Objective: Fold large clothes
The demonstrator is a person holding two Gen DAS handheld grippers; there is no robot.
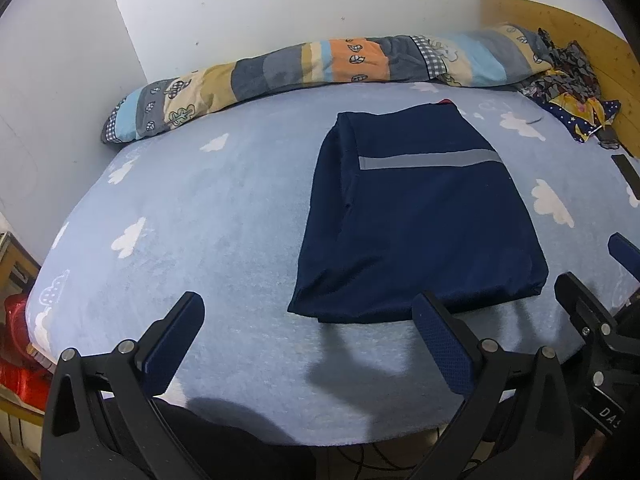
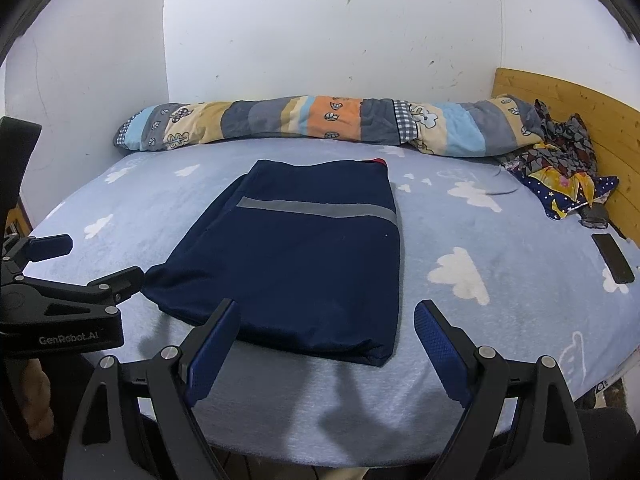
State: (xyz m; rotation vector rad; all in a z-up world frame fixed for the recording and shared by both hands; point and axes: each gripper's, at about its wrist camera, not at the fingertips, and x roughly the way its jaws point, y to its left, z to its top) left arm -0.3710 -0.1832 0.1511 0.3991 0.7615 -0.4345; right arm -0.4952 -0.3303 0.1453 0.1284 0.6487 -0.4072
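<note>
A dark navy garment (image 1: 416,216) with a grey stripe lies folded into a flat rectangle on the light blue cloud-print bed sheet (image 1: 208,208). It also shows in the right wrist view (image 2: 296,256). My left gripper (image 1: 308,312) is open and empty, hovering above the sheet by the garment's near left corner. My right gripper (image 2: 326,320) is open and empty above the garment's near edge. The right gripper shows at the right edge of the left wrist view (image 1: 596,268). The left gripper shows at the left edge of the right wrist view (image 2: 96,260).
A rolled patchwork quilt (image 2: 320,124) lies along the far wall. A pile of patterned clothes (image 2: 560,172) sits at the back right by the wooden headboard (image 2: 580,104). A black phone (image 2: 613,258) lies on the sheet at right. A red object (image 1: 16,344) is beside the bed at left.
</note>
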